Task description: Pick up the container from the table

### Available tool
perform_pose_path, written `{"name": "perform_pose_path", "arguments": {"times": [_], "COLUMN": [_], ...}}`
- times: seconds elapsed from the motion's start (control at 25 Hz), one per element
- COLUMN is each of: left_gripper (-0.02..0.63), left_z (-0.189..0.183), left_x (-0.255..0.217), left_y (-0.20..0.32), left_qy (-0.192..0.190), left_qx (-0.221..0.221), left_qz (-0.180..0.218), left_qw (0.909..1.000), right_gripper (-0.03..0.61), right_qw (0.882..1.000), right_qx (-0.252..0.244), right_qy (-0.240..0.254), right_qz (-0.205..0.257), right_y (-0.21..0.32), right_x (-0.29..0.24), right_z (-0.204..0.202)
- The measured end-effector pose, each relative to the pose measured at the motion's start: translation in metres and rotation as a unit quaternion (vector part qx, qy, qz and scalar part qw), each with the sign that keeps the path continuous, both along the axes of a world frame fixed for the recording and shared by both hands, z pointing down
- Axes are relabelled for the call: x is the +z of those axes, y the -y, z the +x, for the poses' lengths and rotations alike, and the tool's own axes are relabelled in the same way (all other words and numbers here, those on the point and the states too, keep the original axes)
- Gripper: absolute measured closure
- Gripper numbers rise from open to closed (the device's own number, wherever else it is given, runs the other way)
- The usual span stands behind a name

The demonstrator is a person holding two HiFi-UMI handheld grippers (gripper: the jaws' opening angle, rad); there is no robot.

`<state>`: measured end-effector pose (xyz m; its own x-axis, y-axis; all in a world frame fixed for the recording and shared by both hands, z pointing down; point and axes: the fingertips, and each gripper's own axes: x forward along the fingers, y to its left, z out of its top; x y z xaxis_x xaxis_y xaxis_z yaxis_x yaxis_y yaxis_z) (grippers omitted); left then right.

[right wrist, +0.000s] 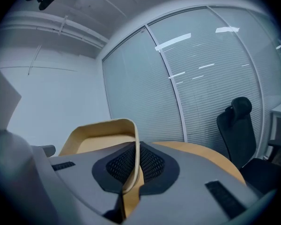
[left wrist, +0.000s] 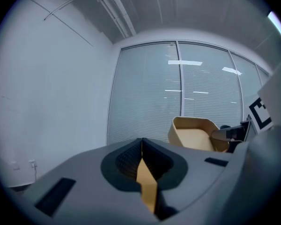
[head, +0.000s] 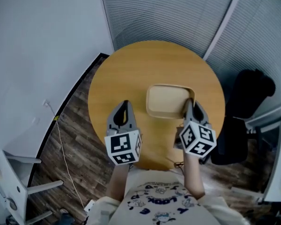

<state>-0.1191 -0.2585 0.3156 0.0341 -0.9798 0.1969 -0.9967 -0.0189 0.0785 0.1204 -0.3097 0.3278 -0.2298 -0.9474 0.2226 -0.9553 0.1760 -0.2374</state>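
A shallow tan container (head: 167, 100) sits over the middle of the round wooden table (head: 131, 69). My right gripper (head: 189, 102) is shut on its right rim. In the right gripper view the thin rim (right wrist: 136, 146) runs down between the closed jaws of that gripper (right wrist: 133, 159). My left gripper (head: 126, 105) hovers left of the container, apart from it, shut and empty. In the left gripper view the container (left wrist: 194, 132) appears tipped at the right, with the right gripper's jaw on it. Whether its base touches the table is hidden.
A black office chair (head: 247, 108) stands close to the table's right edge, also seen as the chair (right wrist: 238, 125) in the right gripper view. Slatted blinds (head: 178, 8) close off the far side. A white stand (head: 16, 184) and a thin cable (head: 61, 139) are on the wood floor at left.
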Motion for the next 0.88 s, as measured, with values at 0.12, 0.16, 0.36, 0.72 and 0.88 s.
{"name": "perform_pose_path", "arguments": {"times": [0.12, 0.16, 0.36, 0.72, 0.88], "left_gripper": [0.612, 0.612, 0.612, 0.612, 0.612], "left_z": [0.004, 0.005, 0.011, 0.008, 0.009], "left_x": [-0.005, -0.006, -0.010, -0.017, -0.017], "left_y": [0.000, -0.001, -0.003, -0.007, -0.006], "left_qy": [-0.003, -0.003, -0.006, -0.006, -0.006], "left_qx": [0.002, 0.003, 0.006, 0.007, 0.008], "left_qz": [0.006, 0.008, 0.014, 0.021, 0.020], "left_qw": [1.0000, 1.0000, 0.9999, 0.9997, 0.9998], "right_gripper": [0.566, 0.566, 0.566, 0.566, 0.566], "right_qw": [1.000, 1.000, 1.000, 0.999, 0.999], "right_qx": [-0.001, -0.002, -0.006, -0.007, -0.006], "right_qy": [0.002, 0.002, 0.003, 0.001, -0.003], "right_qz": [0.010, 0.013, 0.024, 0.034, 0.033], "right_y": [-0.001, -0.001, -0.005, -0.010, -0.009], "right_x": [-0.007, -0.009, -0.015, -0.025, -0.024], "right_z": [0.001, 0.000, 0.000, -0.001, 0.000]}}
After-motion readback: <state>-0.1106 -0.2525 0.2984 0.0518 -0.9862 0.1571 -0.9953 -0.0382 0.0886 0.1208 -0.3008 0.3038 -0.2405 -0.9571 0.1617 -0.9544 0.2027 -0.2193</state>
